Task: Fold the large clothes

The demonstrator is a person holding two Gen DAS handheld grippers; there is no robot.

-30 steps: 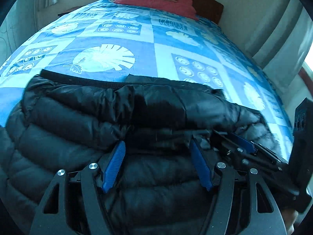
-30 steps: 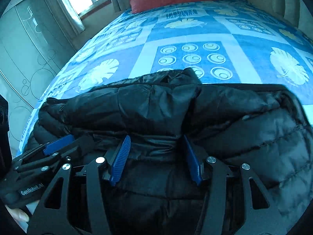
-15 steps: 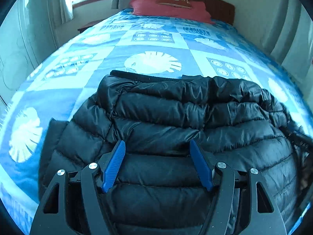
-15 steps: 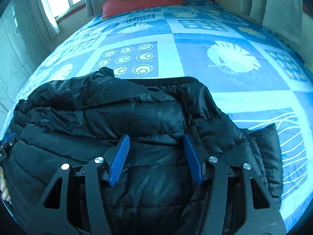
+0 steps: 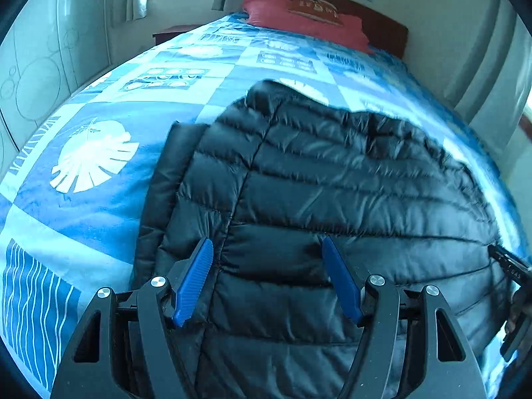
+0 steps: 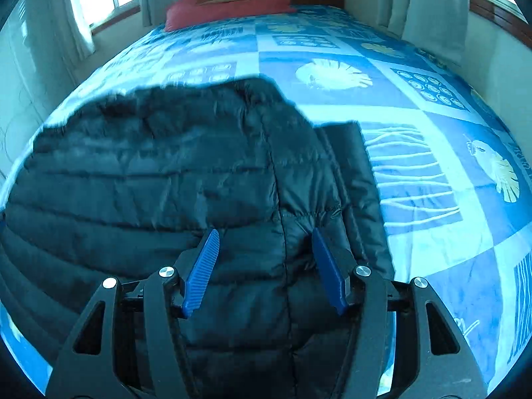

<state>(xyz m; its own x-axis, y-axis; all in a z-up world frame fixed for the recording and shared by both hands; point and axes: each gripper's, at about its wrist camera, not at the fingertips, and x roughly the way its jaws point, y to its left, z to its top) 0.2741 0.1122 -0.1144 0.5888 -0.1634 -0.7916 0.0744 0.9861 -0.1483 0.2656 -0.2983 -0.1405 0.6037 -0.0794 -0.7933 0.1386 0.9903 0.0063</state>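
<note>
Angling steeply down over the black puffer jacket (image 5: 332,179) lying folded on the blue bedspread (image 5: 93,206); left gripper (image 5: 267,279) gaping wide, gripping nothing; right gripper (image 6: 266,269) half-spread, likewise empty, above the jacket's right edge.

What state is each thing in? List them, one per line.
Black puffer jacket: folded, lying on the bed.
Left gripper: open, over the jacket, gripping nothing.
Right gripper: open, over the jacket, gripping nothing.
Bedspread: spread flat.
Red pillow: lying at the headboard.
</note>
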